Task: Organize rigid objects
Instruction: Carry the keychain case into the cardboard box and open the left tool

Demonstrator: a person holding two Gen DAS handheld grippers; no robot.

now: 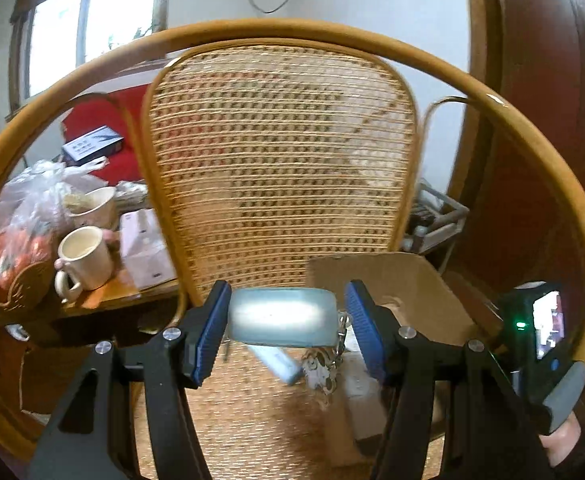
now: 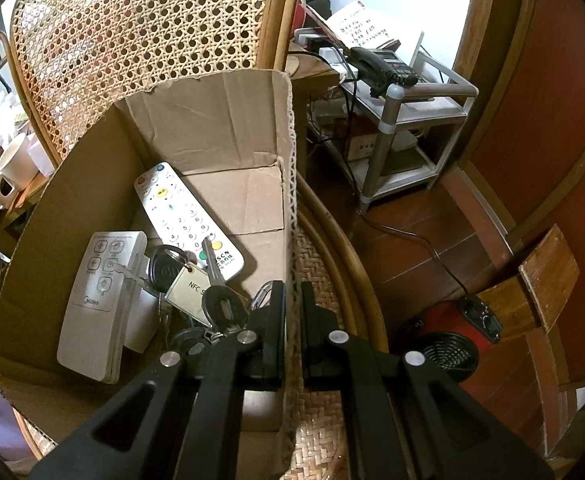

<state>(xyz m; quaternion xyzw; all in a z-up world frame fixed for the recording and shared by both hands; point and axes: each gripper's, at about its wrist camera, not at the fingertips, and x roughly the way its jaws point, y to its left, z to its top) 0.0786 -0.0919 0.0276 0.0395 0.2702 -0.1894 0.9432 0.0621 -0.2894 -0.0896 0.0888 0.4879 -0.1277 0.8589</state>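
Black gripper fingers are filling the foreground of both wrist views. Left gripper: its blue pads are standing about half apart, with a pale, translucent rectangular object lying between them; the object is touching the left pad, while a gap is showing beside the right pad, so whether it is gripped cannot be told. A small chain with keys is hanging from the object's right end, above the woven seat of the rattan chair. A cardboard box is sitting on that seat to the right, behind the gripper.

Right gripper: its fingers are pinching the box's right-hand wall at the top edge, one finger inside and one outside. Inside the box, a white numbered remote control is leaning against the back wall, a white Midea remote is lying to its left, and a bunch of keys with an NFC tag is resting between them, just left of the gripper.
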